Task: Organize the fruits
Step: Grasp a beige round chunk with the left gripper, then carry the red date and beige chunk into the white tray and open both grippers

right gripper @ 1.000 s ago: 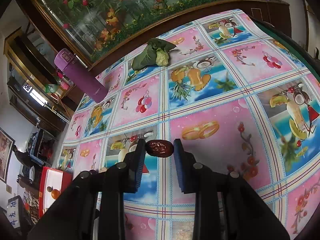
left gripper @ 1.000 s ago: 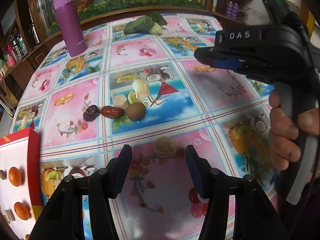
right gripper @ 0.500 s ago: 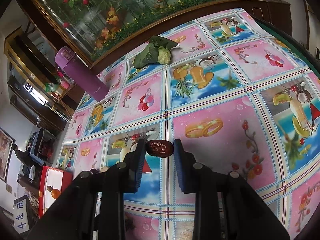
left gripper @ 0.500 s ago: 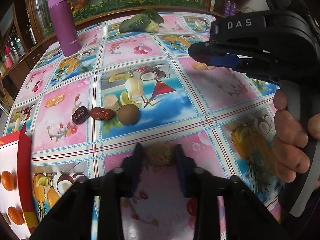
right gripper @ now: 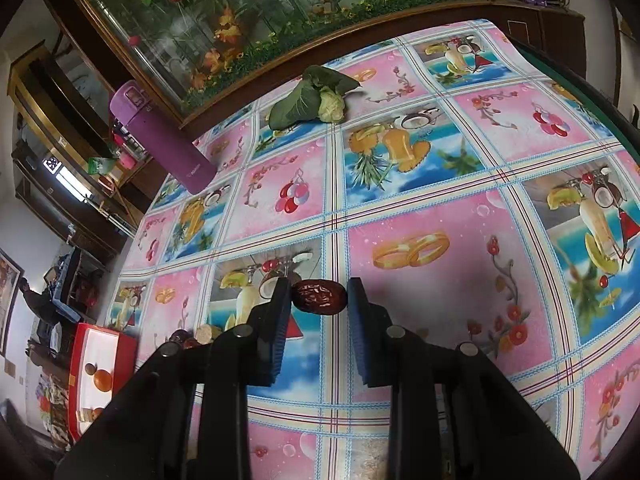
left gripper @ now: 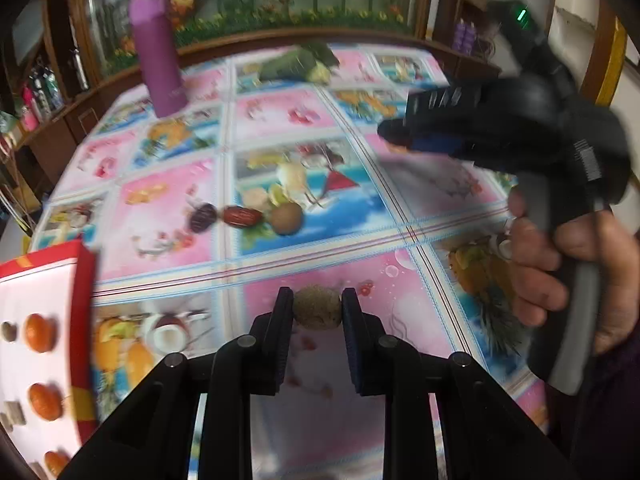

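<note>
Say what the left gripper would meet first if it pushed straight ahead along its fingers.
Probably the brown round fruit ahead on the tablecloth, though depth is unclear; the left gripper already clamps a tan walnut-like fruit.

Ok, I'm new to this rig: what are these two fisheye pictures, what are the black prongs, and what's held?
Each picture comes from a camera on a hand-held two-finger gripper, looking along its black fingers. In the left view, the left gripper pinches a tan walnut-like nut; a person's hand holds the other tool. In the right view, the right gripper holds a red date. On the patterned tablecloth lie more dates and nuts, a purple flask, a leafy vegetable and a red tray.
</note>
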The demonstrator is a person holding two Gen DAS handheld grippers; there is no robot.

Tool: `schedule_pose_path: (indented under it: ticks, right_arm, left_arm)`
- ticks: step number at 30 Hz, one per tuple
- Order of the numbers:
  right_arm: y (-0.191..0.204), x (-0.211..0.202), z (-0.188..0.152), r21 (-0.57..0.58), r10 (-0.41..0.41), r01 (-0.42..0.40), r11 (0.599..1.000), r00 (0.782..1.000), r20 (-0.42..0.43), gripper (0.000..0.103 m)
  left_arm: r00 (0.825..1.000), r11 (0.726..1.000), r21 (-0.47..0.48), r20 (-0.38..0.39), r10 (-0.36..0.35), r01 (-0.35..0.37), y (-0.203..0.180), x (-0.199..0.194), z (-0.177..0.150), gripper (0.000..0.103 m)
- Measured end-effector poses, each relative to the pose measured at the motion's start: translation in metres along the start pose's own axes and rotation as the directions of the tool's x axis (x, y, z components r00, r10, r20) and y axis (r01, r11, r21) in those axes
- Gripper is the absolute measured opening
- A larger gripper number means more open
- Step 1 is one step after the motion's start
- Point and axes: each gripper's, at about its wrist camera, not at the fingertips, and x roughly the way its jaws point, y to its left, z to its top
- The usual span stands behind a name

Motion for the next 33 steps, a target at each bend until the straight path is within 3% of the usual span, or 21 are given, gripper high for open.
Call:
schedule_pose_path:
  ticks: [7, 16, 23, 27, 33]
  right_arm:
    - [0.008, 0.004, -0.007, -0.045, -0.039, 0.039, 0.998, 0.999, 0.01, 0.03]
    - [0.016, 0.001, -0.016, -0.063, -0.102, 0.108, 0.992, 0.99, 0.101, 0.03]
    - [0.042, 0.003, -0.04, -0.074, -0.045, 0.051, 0.996, 0.996, 0.083, 0.03]
    - [0.068, -0.001, -0.06, -0.083, 0.032, -0.025, 0.996, 0.996, 0.084, 0.03]
    - [0.118, 0.002, -0.083, -0.129, 0.135, -0.125, 0.984, 0.988, 0.07, 0.031]
  left_arm:
    - [0.996, 0.999, -0.047, 0.081, 0.022, -0.018, 0.024, -0.045, -0.015, 0.024]
    - [0.987, 0.983, -0.166, 0.131, 0.094, -0.072, 0.079, -0.082, -0.04, 0.023]
    - [0.976, 0.96, -0.259, 0.156, 0.153, -0.109, 0.127, -0.103, -0.062, 0.023]
    - [0.968, 0.936, -0.323, 0.154, 0.199, -0.141, 0.161, -0.113, -0.073, 0.023]
    - [0.937, 0.88, -0.422, 0.163, 0.309, -0.217, 0.207, -0.136, -0.092, 0.023]
